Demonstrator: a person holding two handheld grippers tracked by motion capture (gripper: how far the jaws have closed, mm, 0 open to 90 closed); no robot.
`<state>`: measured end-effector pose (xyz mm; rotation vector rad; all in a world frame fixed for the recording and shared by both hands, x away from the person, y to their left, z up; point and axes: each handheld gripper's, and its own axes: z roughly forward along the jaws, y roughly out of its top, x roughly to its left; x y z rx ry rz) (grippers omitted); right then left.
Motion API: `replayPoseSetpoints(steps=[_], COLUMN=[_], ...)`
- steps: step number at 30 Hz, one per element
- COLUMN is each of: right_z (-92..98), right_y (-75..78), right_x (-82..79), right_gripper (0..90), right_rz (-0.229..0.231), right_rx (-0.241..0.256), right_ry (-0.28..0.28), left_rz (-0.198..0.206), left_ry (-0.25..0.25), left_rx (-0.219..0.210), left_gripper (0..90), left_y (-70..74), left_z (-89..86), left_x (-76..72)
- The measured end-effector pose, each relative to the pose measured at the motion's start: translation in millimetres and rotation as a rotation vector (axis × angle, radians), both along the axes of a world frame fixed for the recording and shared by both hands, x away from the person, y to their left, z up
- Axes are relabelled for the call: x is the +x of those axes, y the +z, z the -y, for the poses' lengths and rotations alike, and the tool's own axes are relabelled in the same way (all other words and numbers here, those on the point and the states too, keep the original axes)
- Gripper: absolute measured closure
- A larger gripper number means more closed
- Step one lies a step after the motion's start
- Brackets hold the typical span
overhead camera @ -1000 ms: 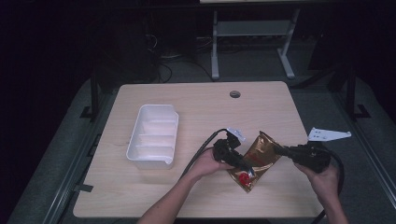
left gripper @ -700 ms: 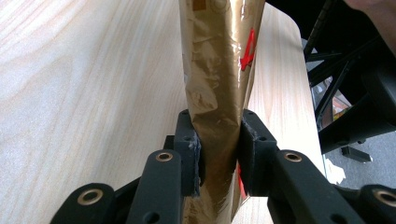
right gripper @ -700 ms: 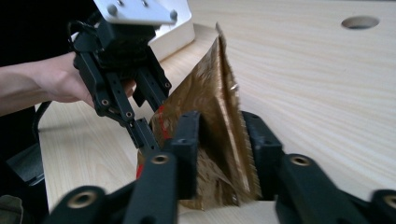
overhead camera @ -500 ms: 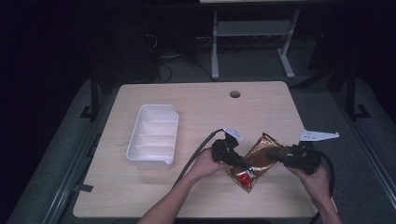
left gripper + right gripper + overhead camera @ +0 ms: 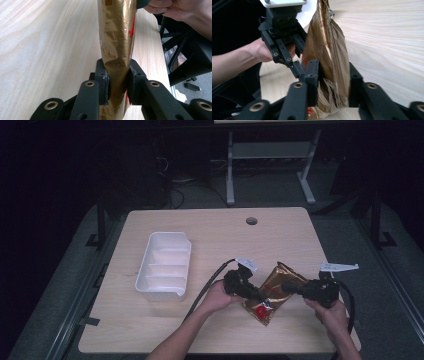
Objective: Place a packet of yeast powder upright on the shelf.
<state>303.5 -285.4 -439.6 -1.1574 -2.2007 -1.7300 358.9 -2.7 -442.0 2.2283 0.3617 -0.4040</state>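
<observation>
A gold foil pouch (image 5: 278,284) with a red mark lies at the front right of the wooden table (image 5: 225,235). My left gripper (image 5: 259,295) comes in from the left and is shut on its near-left edge. In the left gripper view the jaws pinch the crumpled foil pouch (image 5: 116,37) tightly at the left gripper (image 5: 118,83). From the other side, my right gripper (image 5: 289,290) grips the pouch's right edge. In the right gripper view the pouch (image 5: 329,50) fills the gap of the right gripper (image 5: 333,80), and the left gripper (image 5: 298,67) holds it just beyond.
A white compartmented tray (image 5: 165,265) stands on the left half of the table, apart from the pouch. A round cable hole (image 5: 251,220) sits near the far edge. The table's right edge (image 5: 345,320) is close to my right hand, with dark floor beyond.
My right gripper has moved left from the table's right edge onto the pouch and closed on it. The left gripper has kept its grip, almost unmoved.
</observation>
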Motion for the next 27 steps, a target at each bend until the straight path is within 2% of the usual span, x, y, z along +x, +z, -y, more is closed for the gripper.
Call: replayPoseSetpoints(steps=[6,9,10,15,16,19,21,27], right_z=[-4.7,-8.0,-9.7,-9.3,-8.4,-7.0,-4.2,3.4], right_y=[8.1,12.6,15.0,16.1,17.6,20.7,24.2,27.5], right_x=[-4.4,-6.7,-7.9,-10.1,-11.9,-13.1,-13.1,-13.6], right_gripper=[77.3,79.3,80.0,80.8,81.2,81.4,81.6,81.9], right_rz=[0.045,0.066,0.076,0.083,0.093,0.11,0.119,0.13], right_rx=[-0.026,-0.035,-0.037,-0.04,-0.046,-0.064,-0.084,-0.091], right_ry=[0.017,0.019,0.022,0.017,0.004,-0.01,-0.026,-0.068], left_rz=[0.028,0.065,0.074,0.096,0.103,0.13,0.145,0.221], left_ry=[0.011,0.025,0.033,0.062,0.066,0.071,0.069,0.082], left_rx=[-0.003,0.009,0.003,0.013,0.018,0.027,0.033,0.073], left_gripper=[67.4,60.6,53.8,48.0,42.2,36.9,35.1,30.6], left_y=[2.5,5.8,6.6,7.4,7.5,7.9,7.7,3.8], left_z=[-3.5,-5.8,-7.5,-16.1,-18.0,-22.0,-24.4,-34.7], left_x=[-3.3,-5.8,-6.7,-9.7,-11.1,-17.6,-22.7,-37.0])
